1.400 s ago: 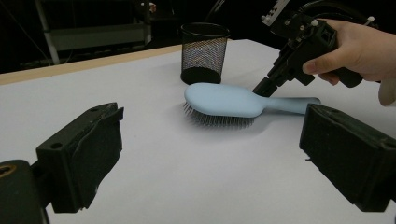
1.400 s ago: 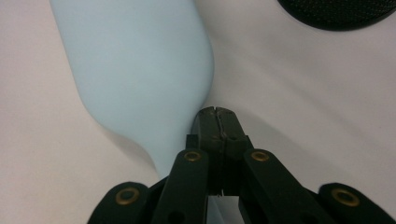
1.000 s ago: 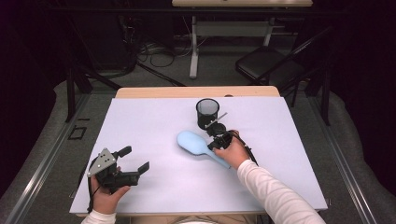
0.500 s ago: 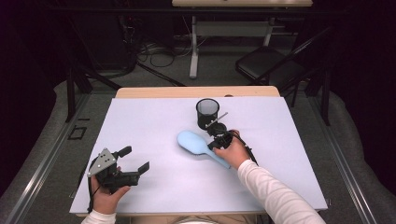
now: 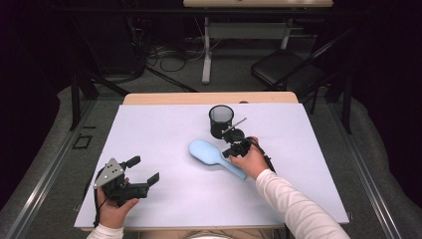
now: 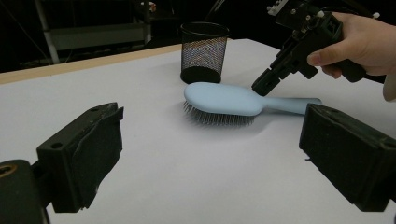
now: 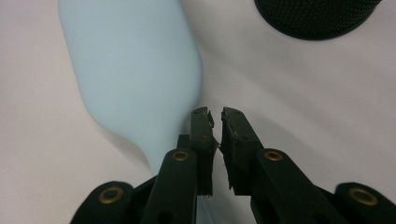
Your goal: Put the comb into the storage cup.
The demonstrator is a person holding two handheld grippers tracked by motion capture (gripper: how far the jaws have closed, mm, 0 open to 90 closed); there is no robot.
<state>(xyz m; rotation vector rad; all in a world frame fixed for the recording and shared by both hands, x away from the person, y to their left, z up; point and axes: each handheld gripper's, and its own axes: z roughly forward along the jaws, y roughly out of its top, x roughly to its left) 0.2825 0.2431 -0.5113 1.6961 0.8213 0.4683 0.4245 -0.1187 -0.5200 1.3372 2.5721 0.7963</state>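
At centre frame of the high view: your right gripper (image 5: 235,150) sits at the neck of the light-blue hairbrush (image 5: 211,155), which lies bristles down on the white table sheet (image 5: 164,129).

Your right gripper's jaws stand a narrow slit apart and have just been opening; in the right gripper view nothing is between them, and the brush head lies just left of the tips, its handle passing under them. The black mesh cup (image 5: 221,121) stands upright just above the brush, apart from it. At lower left of the high view, your left gripper (image 5: 147,175) holds nothing, jaws wide open, well apart from the brush.
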